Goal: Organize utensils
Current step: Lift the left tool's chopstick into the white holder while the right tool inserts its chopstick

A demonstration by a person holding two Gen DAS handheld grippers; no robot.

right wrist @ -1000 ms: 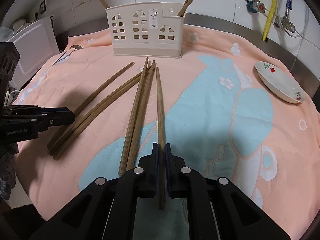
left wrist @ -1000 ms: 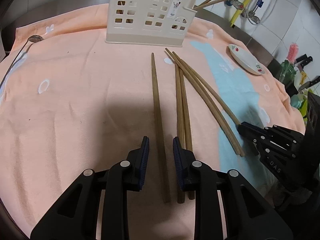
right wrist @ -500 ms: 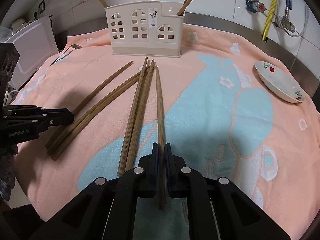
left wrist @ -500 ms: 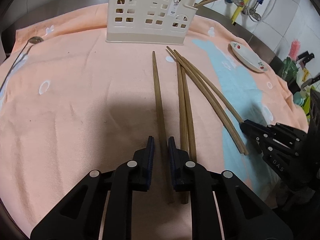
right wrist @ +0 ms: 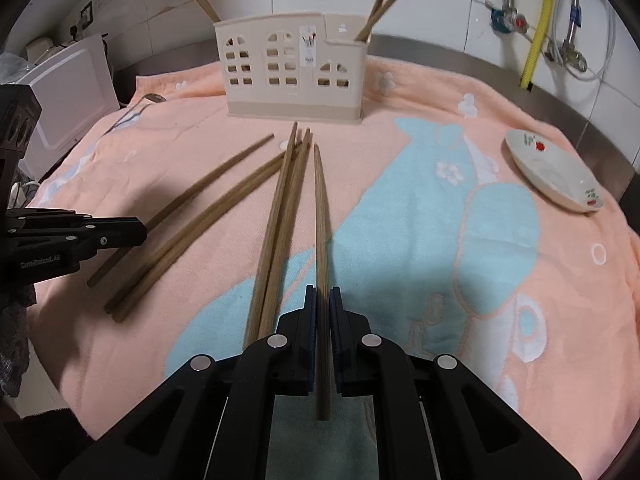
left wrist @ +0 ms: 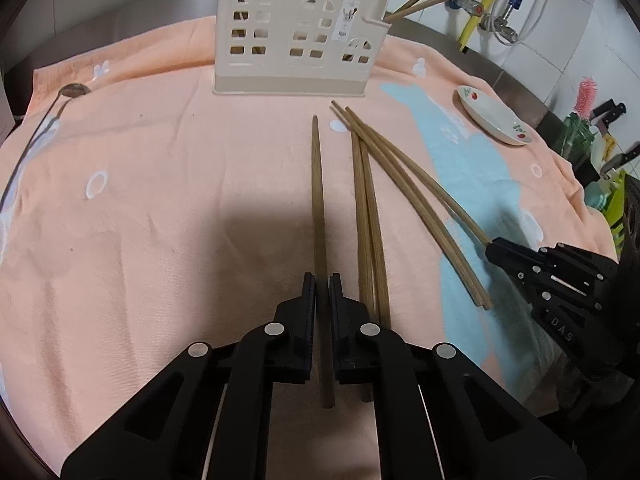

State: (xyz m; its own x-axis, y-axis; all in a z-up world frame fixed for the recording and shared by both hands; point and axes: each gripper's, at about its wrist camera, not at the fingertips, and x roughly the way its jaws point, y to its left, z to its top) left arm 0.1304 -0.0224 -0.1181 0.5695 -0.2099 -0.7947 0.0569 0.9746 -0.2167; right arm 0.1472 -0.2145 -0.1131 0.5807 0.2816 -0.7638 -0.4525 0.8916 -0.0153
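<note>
Several wooden chopsticks lie on an orange towel [left wrist: 140, 208]. My left gripper [left wrist: 322, 280] is closing its jaws on a single chopstick [left wrist: 318, 200], and its pads press the stick's thick end. From the right wrist view it shows at the left [right wrist: 140, 232]. My right gripper [right wrist: 323, 292] is shut on another chopstick [right wrist: 320, 208] that points at the cream holder [right wrist: 294, 76]. It appears at the right [left wrist: 490, 246] in the left wrist view. Two loose pairs [left wrist: 366, 220] [left wrist: 416, 200] lie between the grippers. The holder [left wrist: 300, 36] stands upright at the back with chopsticks in it.
A small white dish [right wrist: 552, 176] with red fruit print sits at the back right of the towel. A metal spoon [left wrist: 74, 89] lies at the far left. Pipes and a yellow hose [right wrist: 536, 36] run along the tiled wall; knives [left wrist: 608, 110] stand beyond the counter's right end.
The left gripper's jaws have come together on the single chopstick, which lay loose between them a second ago. The right gripper stays shut on its chopstick and has not moved.
</note>
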